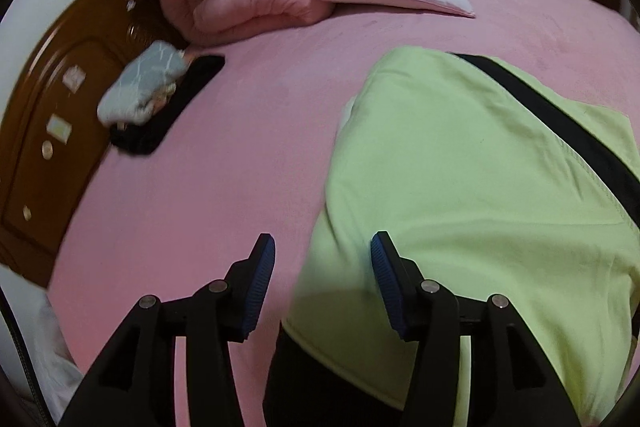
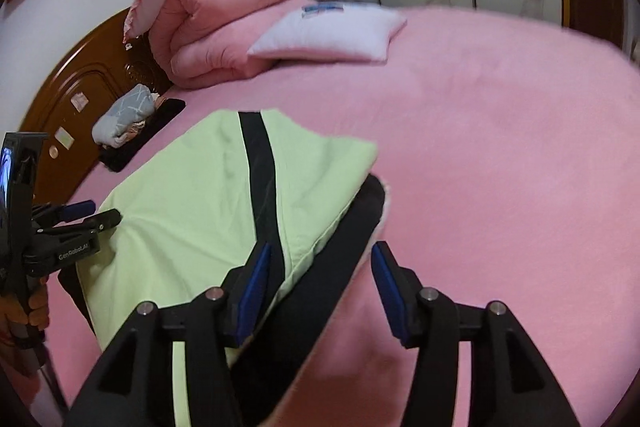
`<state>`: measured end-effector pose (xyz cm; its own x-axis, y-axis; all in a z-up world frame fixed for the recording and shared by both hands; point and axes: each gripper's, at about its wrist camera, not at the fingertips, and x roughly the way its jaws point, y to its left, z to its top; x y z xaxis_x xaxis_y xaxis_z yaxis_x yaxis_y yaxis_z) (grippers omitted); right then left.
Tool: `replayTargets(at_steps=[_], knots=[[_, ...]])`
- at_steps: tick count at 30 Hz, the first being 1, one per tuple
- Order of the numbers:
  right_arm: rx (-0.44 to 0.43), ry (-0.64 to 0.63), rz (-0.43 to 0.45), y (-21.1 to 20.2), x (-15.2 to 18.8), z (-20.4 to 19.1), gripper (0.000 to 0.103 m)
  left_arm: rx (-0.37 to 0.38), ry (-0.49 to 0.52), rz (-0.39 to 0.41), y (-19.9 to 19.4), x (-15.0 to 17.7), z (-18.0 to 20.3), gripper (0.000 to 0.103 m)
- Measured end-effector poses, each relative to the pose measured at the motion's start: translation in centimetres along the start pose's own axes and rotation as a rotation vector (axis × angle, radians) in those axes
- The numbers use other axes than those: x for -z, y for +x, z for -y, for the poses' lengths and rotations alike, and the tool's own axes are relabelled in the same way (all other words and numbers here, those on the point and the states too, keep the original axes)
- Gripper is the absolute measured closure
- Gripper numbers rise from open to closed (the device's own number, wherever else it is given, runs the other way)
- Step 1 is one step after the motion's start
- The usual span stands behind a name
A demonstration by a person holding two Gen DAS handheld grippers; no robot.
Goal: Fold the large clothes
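Lime-green garment (image 2: 192, 195), black stripe, lies folded on pink bed (image 2: 500, 147). Your left gripper (image 1: 323, 281) and right gripper (image 2: 320, 283): fingers parted, empty. Fold just released, apparently; next, regrasp near edge for another fold.

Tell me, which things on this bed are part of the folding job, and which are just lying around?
Part of the job:
- light green garment with a black stripe
- left hand-held gripper, open
- right hand-held gripper, open

Just lying about:
- folded pink quilt
- white pillow
- grey patterned bundle on a black cloth
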<state>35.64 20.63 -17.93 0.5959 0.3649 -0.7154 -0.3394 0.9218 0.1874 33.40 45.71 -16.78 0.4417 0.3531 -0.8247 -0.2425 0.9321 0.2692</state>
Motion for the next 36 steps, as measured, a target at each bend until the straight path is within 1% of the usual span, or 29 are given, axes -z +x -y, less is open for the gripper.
replayTargets(at_steps=[2,3,4,6,8,9,10,11,12,14,15,16,17,18,19,20,21,23,24,25,26,27,29,30,32,33,34,35,36], knots=[[0.056,-0.057,0.04,-1.4,0.5,-1.5,0.051,0.013,-0.046,-0.013,0.6,0.7,-0.8,0.054],[0.054,-0.066,0.057,-1.8,0.6,-2.0,0.051,0.022,-0.082,-0.024,1.1,1.1,-1.4,0.054],[0.019,-0.07,0.079,-2.5,0.9,-2.6,0.051,0.034,-0.113,-0.033,1.4,1.3,-1.7,0.054],[-0.088,-0.056,0.099,-3.6,1.4,-3.8,0.051,0.067,-0.177,-0.046,2.0,1.6,-2.5,0.054],[-0.242,-0.042,0.079,-3.8,2.1,-5.1,0.051,0.074,-0.191,-0.051,1.9,1.6,-2.6,0.054],[-0.344,-0.044,0.038,-3.5,2.6,-6.0,0.051,0.067,-0.192,-0.051,1.7,1.7,-2.4,0.054],[-0.414,-0.053,-0.023,-2.9,3.1,-7.0,0.051,0.055,-0.19,-0.047,1.5,1.8,-2.1,0.054],[-0.438,-0.065,-0.071,-2.3,3.5,-7.7,0.051,0.042,-0.184,-0.042,1.3,1.8,-1.9,0.054],[-0.429,-0.091,-0.128,-1.6,4.3,-8.6,0.051,0.03,-0.178,-0.038,1.2,1.9,-1.6,0.054],[-0.347,-0.138,-0.191,-0.8,5.8,-9.2,0.053,0.017,-0.175,-0.035,0.8,2.3,-1.3,0.054],[-0.314,-0.147,-0.204,-0.7,6.3,-9.0,0.055,0.023,-0.181,-0.037,0.6,2.5,-1.3,0.054],[-0.268,-0.147,-0.215,-0.6,6.8,-8.3,0.065,0.032,-0.187,-0.041,0.5,2.6,-1.4,0.054],[-0.217,-0.134,-0.214,-0.8,7.1,-7.4,0.072,0.041,-0.193,-0.046,0.4,2.8,-1.5,0.054],[-0.183,-0.122,-0.215,-0.9,7.4,-6.7,0.073,0.051,-0.194,-0.05,0.2,2.9,-1.5,0.054],[-0.171,-0.098,-0.217,-1.3,7.6,-5.5,0.073,0.061,-0.192,-0.056,0.1,3.0,-1.5,0.054],[-0.161,-0.072,-0.221,-1.7,7.8,-4.5,0.073,0.064,-0.189,-0.061,-0.2,3.2,-1.4,0.054],[-0.127,-0.061,-0.223,-2.0,8.0,-3.9,0.073,0.057,-0.184,-0.065,-0.4,3.4,-1.2,0.054],[-0.034,-0.052,-0.212,-3.1,8.7,-2.9,0.072,0.036,-0.191,-0.069,-0.9,4.0,-0.7,0.054],[-0.012,-0.046,-0.212,-3.6,9.2,-2.7,0.071,0.013,-0.204,-0.071,-1.3,4.4,-0.4,0.054],[0.0,-0.025,-0.22,-4.0,9.6,-2.1,0.07,-0.007,-0.213,-0.072,-1.7,4.9,0.0,0.052],[-0.013,0.008,-0.235,-4.4,10.2,-1.3,0.07,-0.03,-0.219,-0.064,-2.2,5.5,0.5,0.05],[-0.027,0.045,-0.253,-4.6,10.9,-0.5,0.07,-0.066,-0.217,-0.059,-2.9,6.4,1.3,0.044],[-0.02,0.102,-0.288,-5.9,12.6,0.9,0.07,-0.146,-0.166,-0.064,-4.3,8.4,3.7,0.035],[-0.006,0.113,-0.301,-6.5,13.5,1.4,0.07,-0.144,-0.148,-0.088,-4.6,9.5,4.7,0.032],[0.003,0.124,-0.331,-8.6,16.1,2.7,0.063,-0.093,-0.15,-0.146,-5.5,12.1,6.9,0.032],[0.001,0.127,-0.342,-9.2,17.0,3.1,0.062,-0.059,-0.155,-0.22,-5.8,14.0,8.3,0.032],[0.002,0.128,-0.359,-10.8,18.6,3.9,0.062,-0.018,-0.157,-0.319,-5.9,16.3,9.9,0.032],[0.009,0.126,-0.367,-12.1,19.8,4.4,0.061,0.005,-0.159,-0.375,-6.0,17.7,11.0,0.032],[0.026,0.122,-0.376,-13.9,21.3,5.2,0.06,0.029,-0.16,-0.447,-6.6,20.3,12.6,0.032]])
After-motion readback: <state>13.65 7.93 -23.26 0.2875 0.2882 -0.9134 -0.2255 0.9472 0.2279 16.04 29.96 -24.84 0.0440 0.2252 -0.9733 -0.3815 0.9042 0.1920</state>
